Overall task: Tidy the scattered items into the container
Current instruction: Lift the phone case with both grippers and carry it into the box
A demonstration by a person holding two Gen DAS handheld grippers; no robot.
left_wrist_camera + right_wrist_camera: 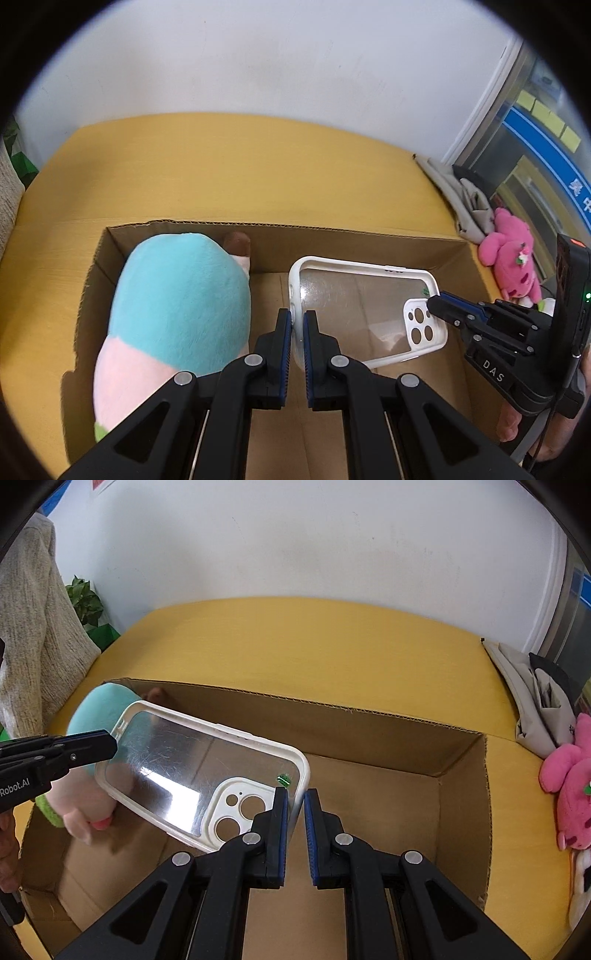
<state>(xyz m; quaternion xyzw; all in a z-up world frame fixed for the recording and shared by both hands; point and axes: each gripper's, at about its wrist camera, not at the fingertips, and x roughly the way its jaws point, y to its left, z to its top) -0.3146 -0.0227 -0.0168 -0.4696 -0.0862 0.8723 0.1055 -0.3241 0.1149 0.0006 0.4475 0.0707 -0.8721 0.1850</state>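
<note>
White wall stood behind our yellow table (229, 166), and on that table sat an open cardboard box (332, 230). Going from the left, we saw a grey knitted cloth (33, 635) and a green plant (86, 605) at the table's edge. Inside the box, at its left end, lay a blue and pink plush toy (177, 306). Just beside it we held a clear phone case (362, 314) with a white rim over the box floor, one claw at each end. Our left claw (297, 328) was clamped on the rim of its plain short end, and our right claw (295, 812) pinched the rim at the corner by the camera cutout. Further right, outside the box, a pink plush toy (509, 254) lay against crumpled grey fabric (469, 199).
</note>
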